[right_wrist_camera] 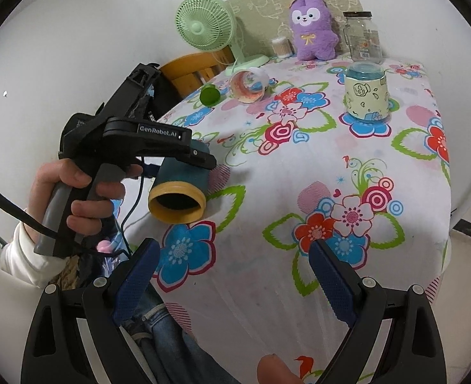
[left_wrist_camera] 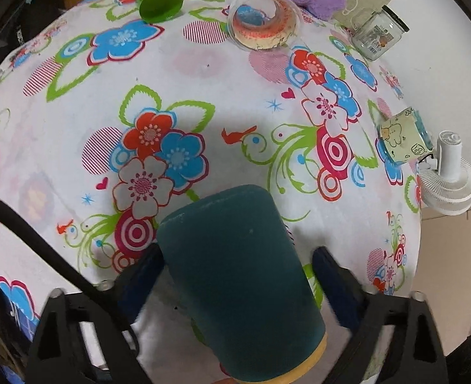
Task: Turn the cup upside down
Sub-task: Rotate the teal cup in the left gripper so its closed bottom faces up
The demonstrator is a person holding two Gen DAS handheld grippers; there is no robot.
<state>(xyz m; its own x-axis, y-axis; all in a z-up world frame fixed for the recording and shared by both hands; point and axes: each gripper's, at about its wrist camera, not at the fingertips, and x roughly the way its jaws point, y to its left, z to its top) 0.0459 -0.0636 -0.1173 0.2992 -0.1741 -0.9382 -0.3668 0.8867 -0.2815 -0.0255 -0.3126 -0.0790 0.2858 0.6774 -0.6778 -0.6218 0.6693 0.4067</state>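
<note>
The left hand-held gripper (left_wrist_camera: 238, 272) holds a dark teal cup (left_wrist_camera: 238, 275) between its blue fingers, tilted on its side above the flower-patterned desk (left_wrist_camera: 203, 73), its yellow-rimmed mouth facing back toward the person. The right hand-held gripper (right_wrist_camera: 232, 275) hangs wide apart, holding nothing, near the desk's front edge.

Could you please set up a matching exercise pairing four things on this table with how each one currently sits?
Things:
1. teal cup
2. green cup
3. glass jar
4. cartoon-print cup

States:
A. upright at the table's back, beside the purple plush toy
B. standing upside down on the tablecloth
C. lying on its side on the table
D. held off the table between the left gripper fingers

Pairs: 1-D, 2-C, 3-A, 4-B
</note>
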